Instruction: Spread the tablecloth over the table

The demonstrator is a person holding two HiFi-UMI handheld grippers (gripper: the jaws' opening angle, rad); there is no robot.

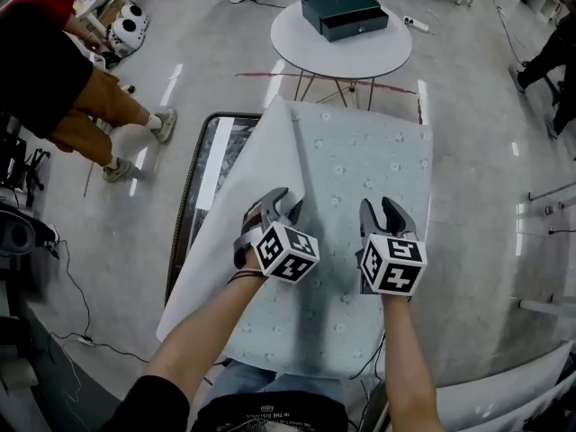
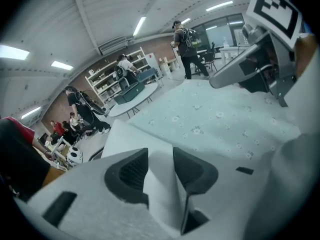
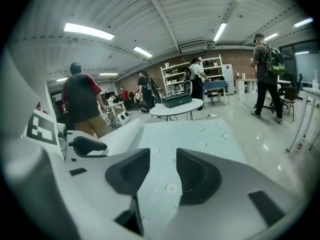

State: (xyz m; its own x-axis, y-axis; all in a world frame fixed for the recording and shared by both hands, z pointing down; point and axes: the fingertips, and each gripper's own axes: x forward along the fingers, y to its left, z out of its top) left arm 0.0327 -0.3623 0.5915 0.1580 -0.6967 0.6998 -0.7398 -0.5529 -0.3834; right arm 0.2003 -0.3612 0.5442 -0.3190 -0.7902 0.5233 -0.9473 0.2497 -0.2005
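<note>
A light blue tablecloth [image 1: 360, 169] with small daisies lies over a dark-framed table [image 1: 192, 196]. Its left part is folded over, white underside [image 1: 256, 174] up. My left gripper [image 1: 283, 207] sits at that fold's inner edge. In the left gripper view the jaws [image 2: 160, 171] are shut on a raised white fold of the tablecloth [image 2: 162, 184]. My right gripper [image 1: 382, 212] hovers over the patterned cloth to the right, jaws apart. In the right gripper view only the flat tablecloth [image 3: 190, 134] shows through the gap of the gripper [image 3: 163, 176].
A round white table [image 1: 360, 52] with a dark green box [image 1: 345, 13] stands just beyond the far edge. A person in tan trousers [image 1: 94, 106] sits at the left. Cables [image 1: 81, 322] run over the floor near left. More people stand in the background.
</note>
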